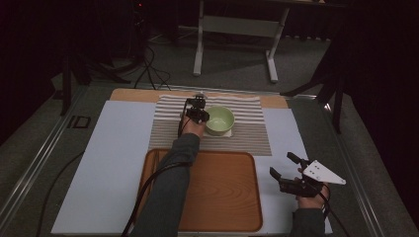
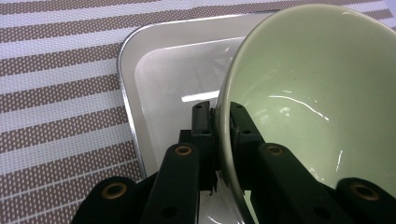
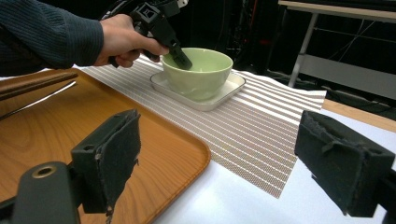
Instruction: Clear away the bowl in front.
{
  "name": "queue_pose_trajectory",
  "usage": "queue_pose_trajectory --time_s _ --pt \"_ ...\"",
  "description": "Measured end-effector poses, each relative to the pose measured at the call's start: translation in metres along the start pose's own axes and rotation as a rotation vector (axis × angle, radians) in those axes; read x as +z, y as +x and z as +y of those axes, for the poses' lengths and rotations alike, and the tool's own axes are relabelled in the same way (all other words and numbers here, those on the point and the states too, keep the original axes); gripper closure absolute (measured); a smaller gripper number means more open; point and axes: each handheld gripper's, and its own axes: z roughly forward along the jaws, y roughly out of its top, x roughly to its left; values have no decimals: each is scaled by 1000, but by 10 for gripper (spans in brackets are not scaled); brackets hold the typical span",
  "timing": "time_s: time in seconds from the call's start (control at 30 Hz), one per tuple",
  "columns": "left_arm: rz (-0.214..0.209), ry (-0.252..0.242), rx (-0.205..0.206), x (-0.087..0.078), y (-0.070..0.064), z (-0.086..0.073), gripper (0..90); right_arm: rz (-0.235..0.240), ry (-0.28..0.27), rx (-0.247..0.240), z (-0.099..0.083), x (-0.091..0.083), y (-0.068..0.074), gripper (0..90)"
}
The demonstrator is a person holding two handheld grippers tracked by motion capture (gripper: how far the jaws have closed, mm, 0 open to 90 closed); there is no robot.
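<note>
A pale green bowl (image 1: 221, 120) sits on a white square plate (image 1: 228, 133) on a brown-and-white striped placemat (image 1: 247, 140). My left gripper (image 1: 205, 117) is shut on the bowl's left rim. In the left gripper view the black jaws pinch the rim, one inside and one outside (image 2: 218, 111), with the bowl (image 2: 317, 88) above the plate (image 2: 168, 79). My right gripper (image 1: 281, 164) hovers open and holds nothing, right of the wooden tray (image 1: 217, 197). Between its wide-apart pads (image 3: 112, 158) I see the bowl (image 3: 201, 74), the plate (image 3: 205, 101) and the left gripper (image 3: 163, 28).
The wooden tray (image 3: 70, 135) lies in front of the placemat (image 3: 261, 135), on a pale blue mat (image 1: 113, 158). Thin dark sticks (image 3: 37, 83) lie along the tray's left side. A white table frame (image 1: 237, 29) stands beyond the table.
</note>
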Motion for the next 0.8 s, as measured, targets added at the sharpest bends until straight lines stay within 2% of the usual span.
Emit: queue_pose_trajectory --time_s 0.13,0.17,0.37,0.63,0.7,0.8 --pt "-22 0 -49 -2 4 0 843 -1 -1 -2 0 0 0 139" --pt "-22 0 -49 -2 4 0 842 -1 -1 -2 0 0 0 138" --pt "-14 -9 -24 -13 8 2 841 -3 0 0 0 0 0 138" --pt "-40 -34 -7 -31 10 2 839 -6 4 -3 0 0 0 139" --pt "-62 -44 -1 -42 12 -1 839 -7 8 -8 0 1 0 139" --pt "-65 -48 6 -51 14 -5 838 -8 9 -12 0 1 1 139"
